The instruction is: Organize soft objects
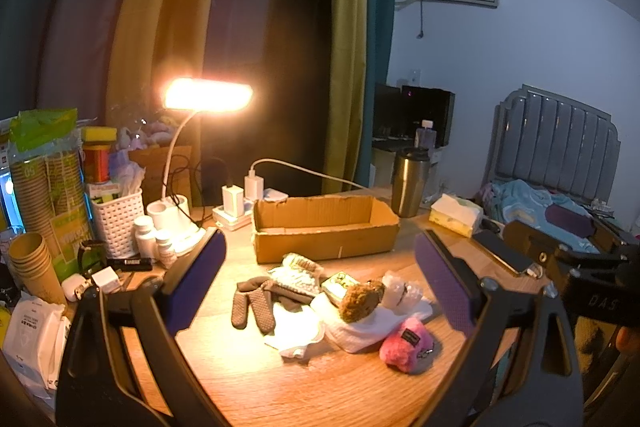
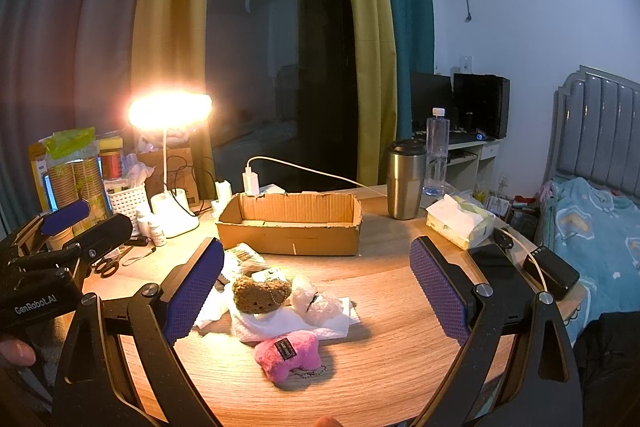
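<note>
A pile of soft things lies mid-table in front of an empty cardboard box (image 1: 324, 227) (image 2: 292, 223). The pile holds a brown teddy bear (image 1: 360, 301) (image 2: 260, 293), a pink plush (image 1: 408, 345) (image 2: 288, 353), a white cloth (image 1: 368, 327) (image 2: 280, 323), a crumpled clear bag (image 1: 402, 293) (image 2: 316, 297) and a white knit piece (image 1: 296, 275). Grey gloves (image 1: 256, 303) lie at its left. My left gripper (image 1: 320, 235) hovers open above the pile, holding nothing. My right gripper (image 2: 317, 243) is open too, over the bear and pink plush.
A lit desk lamp (image 1: 208, 97) stands back left beside a white basket (image 1: 118, 219), paper cups (image 1: 32, 263) and small bottles. A steel tumbler (image 2: 404, 179), water bottle (image 2: 437, 151), tissue pack (image 2: 460, 223), phone (image 2: 492, 255) and power bank (image 2: 552, 277) sit at right. Scissors (image 2: 106, 265) lie left.
</note>
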`<state>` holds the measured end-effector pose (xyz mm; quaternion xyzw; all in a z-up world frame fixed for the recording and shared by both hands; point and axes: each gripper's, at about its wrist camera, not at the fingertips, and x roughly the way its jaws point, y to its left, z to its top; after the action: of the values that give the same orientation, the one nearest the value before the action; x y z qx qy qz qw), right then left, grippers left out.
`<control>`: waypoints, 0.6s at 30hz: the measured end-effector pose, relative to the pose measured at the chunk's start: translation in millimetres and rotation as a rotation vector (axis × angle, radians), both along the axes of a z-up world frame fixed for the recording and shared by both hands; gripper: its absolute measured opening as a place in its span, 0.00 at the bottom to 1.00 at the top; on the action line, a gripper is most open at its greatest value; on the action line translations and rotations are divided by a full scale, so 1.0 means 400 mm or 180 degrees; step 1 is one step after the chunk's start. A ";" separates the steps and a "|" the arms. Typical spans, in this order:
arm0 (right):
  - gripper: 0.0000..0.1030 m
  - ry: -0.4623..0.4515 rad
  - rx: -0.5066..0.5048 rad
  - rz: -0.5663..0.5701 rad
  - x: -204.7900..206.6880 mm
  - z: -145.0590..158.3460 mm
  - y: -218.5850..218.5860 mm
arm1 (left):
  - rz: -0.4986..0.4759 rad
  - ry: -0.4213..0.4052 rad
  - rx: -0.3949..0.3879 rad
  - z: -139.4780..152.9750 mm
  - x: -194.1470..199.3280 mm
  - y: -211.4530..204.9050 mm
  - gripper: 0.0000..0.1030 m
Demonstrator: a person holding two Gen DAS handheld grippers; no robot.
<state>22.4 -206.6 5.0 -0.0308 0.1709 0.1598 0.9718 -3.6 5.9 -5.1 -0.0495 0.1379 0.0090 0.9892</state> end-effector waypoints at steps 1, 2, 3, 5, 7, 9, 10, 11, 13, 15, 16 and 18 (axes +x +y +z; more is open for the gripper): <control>0.93 -0.0002 -0.0002 0.0001 -0.001 0.000 0.000 | -0.0001 0.0000 0.0000 0.001 -0.001 -0.001 0.93; 0.93 -0.0002 -0.0002 0.0001 0.000 0.000 0.000 | 0.0000 0.0000 0.0001 0.000 0.000 0.000 0.93; 0.93 -0.0001 0.0000 -0.0001 0.002 0.000 -0.001 | -0.0003 0.0001 0.0000 0.000 0.000 0.000 0.93; 0.93 -0.0001 0.0001 -0.0001 0.000 0.000 -0.001 | -0.0002 0.0000 0.0000 0.001 0.000 0.000 0.93; 0.93 0.0000 -0.0001 -0.0005 0.002 0.000 -0.001 | -0.0003 0.0002 -0.0005 0.001 0.000 0.000 0.93; 0.93 -0.0002 0.0001 -0.0004 0.001 0.000 0.001 | -0.0004 0.0001 -0.0001 0.001 0.000 -0.001 0.93; 0.93 0.0000 -0.0001 -0.0003 0.001 0.000 0.001 | -0.0002 0.0000 -0.0003 0.002 -0.001 -0.001 0.93; 0.93 0.0000 -0.0002 -0.0005 -0.001 0.000 0.002 | -0.0002 0.0000 -0.0003 0.001 0.000 0.000 0.93; 0.93 0.0000 0.0000 -0.0002 0.002 0.000 0.000 | -0.0003 0.0000 -0.0003 0.001 0.000 -0.001 0.93; 0.93 0.0002 0.0000 -0.0002 0.002 0.000 0.000 | -0.0004 0.0000 -0.0003 0.001 0.000 0.000 0.93; 0.93 0.0001 0.0000 -0.0002 0.002 0.000 0.000 | -0.0003 -0.0001 -0.0004 0.002 0.000 0.000 0.93; 0.93 0.0003 -0.0001 -0.0002 0.001 0.000 0.000 | -0.0003 0.0002 -0.0005 0.001 0.001 0.000 0.93</control>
<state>22.9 -206.5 5.0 -0.0309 0.1714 0.1595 0.9717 -3.4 6.0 -4.6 -0.0503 0.1382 0.0085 0.9891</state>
